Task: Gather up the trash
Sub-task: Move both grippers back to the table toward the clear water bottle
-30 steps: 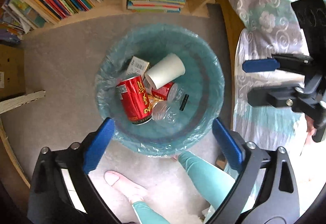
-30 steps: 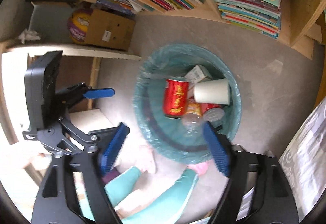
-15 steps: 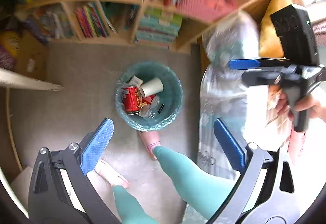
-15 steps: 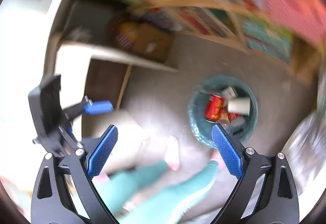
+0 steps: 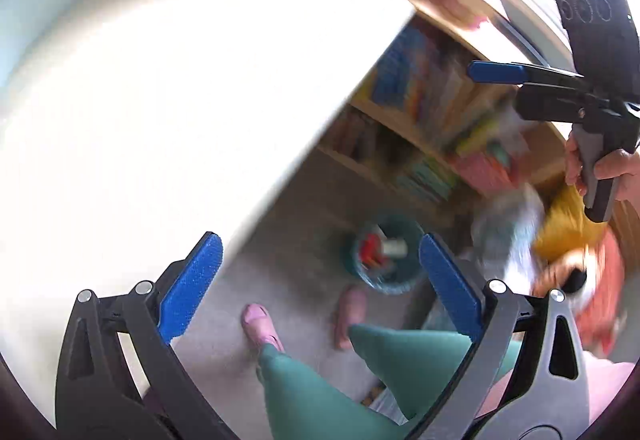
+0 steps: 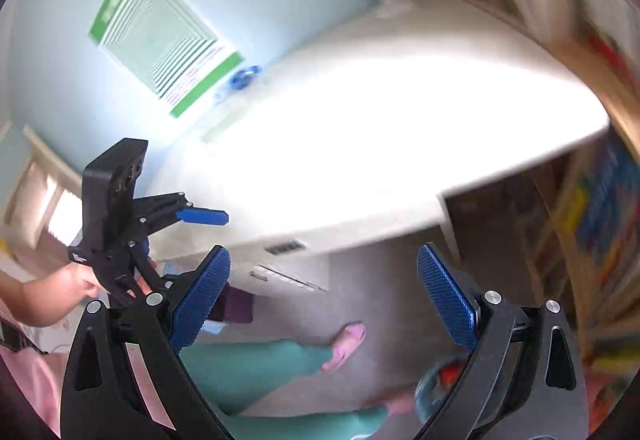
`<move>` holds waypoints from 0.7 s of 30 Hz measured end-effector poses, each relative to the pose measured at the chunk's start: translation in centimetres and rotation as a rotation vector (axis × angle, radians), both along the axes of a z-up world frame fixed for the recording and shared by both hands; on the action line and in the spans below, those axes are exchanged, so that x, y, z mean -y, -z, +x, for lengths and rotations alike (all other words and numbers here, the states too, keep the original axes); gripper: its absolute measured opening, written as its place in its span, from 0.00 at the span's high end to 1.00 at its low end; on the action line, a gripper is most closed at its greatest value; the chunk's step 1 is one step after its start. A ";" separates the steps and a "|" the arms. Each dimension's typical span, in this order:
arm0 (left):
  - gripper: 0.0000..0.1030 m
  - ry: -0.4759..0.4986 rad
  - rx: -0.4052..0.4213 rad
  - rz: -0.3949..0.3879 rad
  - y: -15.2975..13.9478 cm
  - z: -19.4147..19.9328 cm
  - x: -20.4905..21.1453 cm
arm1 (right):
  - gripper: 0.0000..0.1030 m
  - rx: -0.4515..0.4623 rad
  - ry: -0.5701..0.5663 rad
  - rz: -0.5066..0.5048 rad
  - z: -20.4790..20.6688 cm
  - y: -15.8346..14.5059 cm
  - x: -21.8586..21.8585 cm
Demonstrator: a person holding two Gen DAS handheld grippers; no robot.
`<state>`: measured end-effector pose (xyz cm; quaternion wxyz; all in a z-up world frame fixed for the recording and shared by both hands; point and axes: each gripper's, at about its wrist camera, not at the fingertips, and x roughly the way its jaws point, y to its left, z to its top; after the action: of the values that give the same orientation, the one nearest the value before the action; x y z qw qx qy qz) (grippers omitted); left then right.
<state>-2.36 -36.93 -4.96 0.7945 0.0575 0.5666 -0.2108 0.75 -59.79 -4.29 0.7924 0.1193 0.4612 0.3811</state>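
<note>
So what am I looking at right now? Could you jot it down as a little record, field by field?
Setting: room with a white table, blurred bookshelves and a grey floor
Trash bin: teal, on the floor, holding a red can and a white cup
Left gripper: open, nothing between its blue pads
Right gripper: open, empty; jaws have just been opening
Person: green trousers, pink slippers, standing beside the bin
Picture quality: blurred, table washed out by glare
</note>
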 end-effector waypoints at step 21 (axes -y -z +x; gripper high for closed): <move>0.06 -0.487 0.102 0.132 -3.5 7.7 -37.8 | 0.09 0.209 -0.573 -0.071 15.7 -8.6 -46.0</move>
<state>5.29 0.90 -1.45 0.8439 -0.0183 0.5355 0.0273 16.45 -13.82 4.30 0.6994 -0.0835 0.4050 0.5830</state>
